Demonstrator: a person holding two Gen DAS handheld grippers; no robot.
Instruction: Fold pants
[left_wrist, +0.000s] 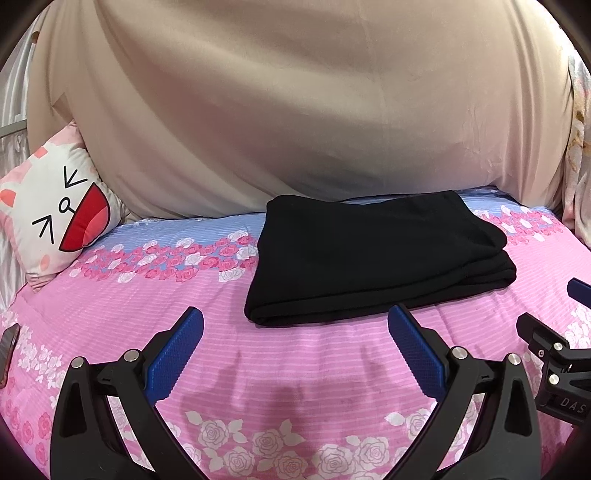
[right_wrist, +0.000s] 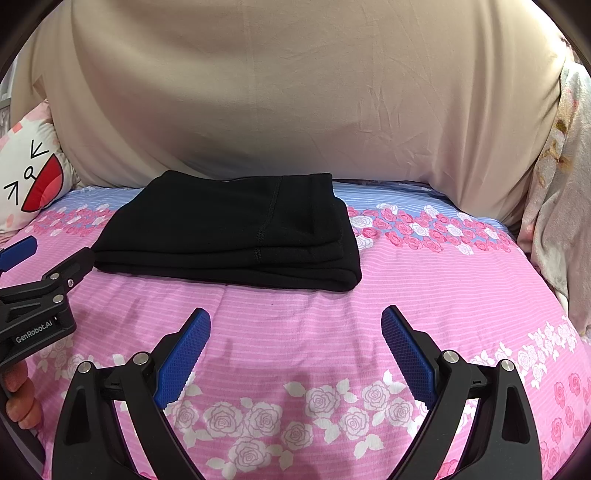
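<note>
Black pants (right_wrist: 229, 229) lie folded; left gripper (left_wrist: 295, 354) and right gripper (right_wrist: 295, 350) both released, empty, near pants' front edge. Risk: bumping stack unfolds it.

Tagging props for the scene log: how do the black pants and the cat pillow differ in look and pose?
The pants are plain black; the pillow is white and pink with a printed cat face. The pants lie flat, folded in stacked layers mid-bed; the pillow stands tilted at the left edge, leaning on the beige cushion. Both rest on the pink floral bedsheet, and neither gripper touches them.
</note>
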